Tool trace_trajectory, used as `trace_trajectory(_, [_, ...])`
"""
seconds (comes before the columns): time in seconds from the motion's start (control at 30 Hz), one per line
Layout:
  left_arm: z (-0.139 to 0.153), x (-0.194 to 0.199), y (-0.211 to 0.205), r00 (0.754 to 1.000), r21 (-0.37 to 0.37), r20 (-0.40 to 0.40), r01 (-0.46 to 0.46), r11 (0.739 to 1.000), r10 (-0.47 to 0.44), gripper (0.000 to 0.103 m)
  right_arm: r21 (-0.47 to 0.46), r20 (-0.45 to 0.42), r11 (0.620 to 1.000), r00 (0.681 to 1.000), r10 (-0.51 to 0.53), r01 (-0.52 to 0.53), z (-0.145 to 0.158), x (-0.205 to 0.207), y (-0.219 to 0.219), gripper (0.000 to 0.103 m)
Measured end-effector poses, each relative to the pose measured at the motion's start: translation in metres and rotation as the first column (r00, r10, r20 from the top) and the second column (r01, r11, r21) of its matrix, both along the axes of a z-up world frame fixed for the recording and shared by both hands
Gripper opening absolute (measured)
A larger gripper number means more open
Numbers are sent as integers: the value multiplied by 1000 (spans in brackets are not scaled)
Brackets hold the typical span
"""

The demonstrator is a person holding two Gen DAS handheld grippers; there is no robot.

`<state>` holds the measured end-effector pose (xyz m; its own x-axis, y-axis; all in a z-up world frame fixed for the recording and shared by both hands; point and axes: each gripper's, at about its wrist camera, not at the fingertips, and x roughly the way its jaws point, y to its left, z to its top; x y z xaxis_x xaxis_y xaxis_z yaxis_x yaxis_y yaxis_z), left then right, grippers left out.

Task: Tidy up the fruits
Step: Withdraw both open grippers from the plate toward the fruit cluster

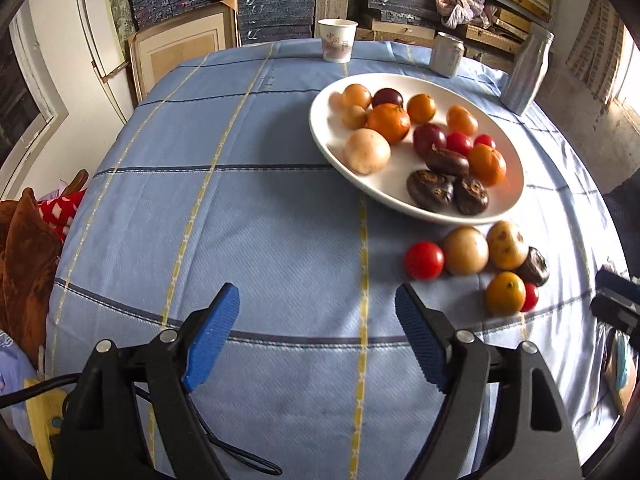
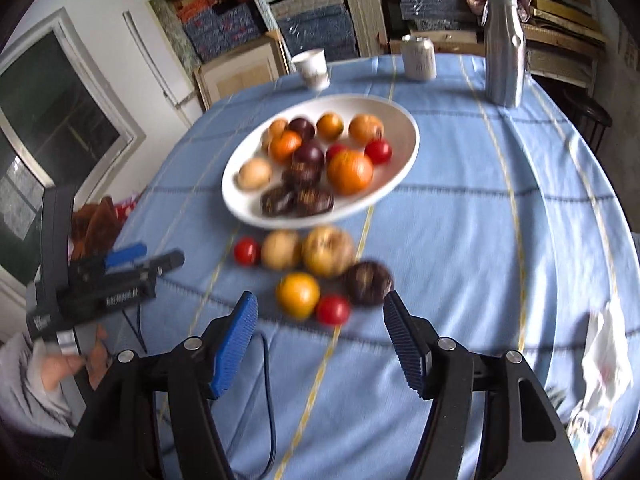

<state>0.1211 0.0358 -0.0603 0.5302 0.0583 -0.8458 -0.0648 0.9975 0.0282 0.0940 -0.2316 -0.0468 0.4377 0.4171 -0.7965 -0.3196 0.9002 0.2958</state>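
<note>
A white oval plate on the blue checked tablecloth holds several fruits: oranges, plums, red tomatoes, pale round fruits and dark wrinkled ones. In front of the plate lies a loose group: a red tomato, two pale fruits, a dark fruit, a yellow-orange fruit and a small red tomato. My left gripper hovers open over bare cloth, left of the loose group. My right gripper is open just short of the small tomato, with nothing held.
At the table's far edge stand a paper cup, a silver can and a tall metal bottle. Shelves with stacked boxes fill the background. A white bag lies at the right edge.
</note>
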Motion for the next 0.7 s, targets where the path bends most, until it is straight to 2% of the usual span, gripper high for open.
trace_trajectory(0.27, [0,-3,-19,999,-10,4,36,999,-36,82,-36,-19,999,999,39,-40,-4,-30,3,68])
trace_trajectory(0.7, [-13,6,-67,990,-31,-13,137,990,-138,86,-58,-24,995,996,-86,85,-4,-52,-44,70])
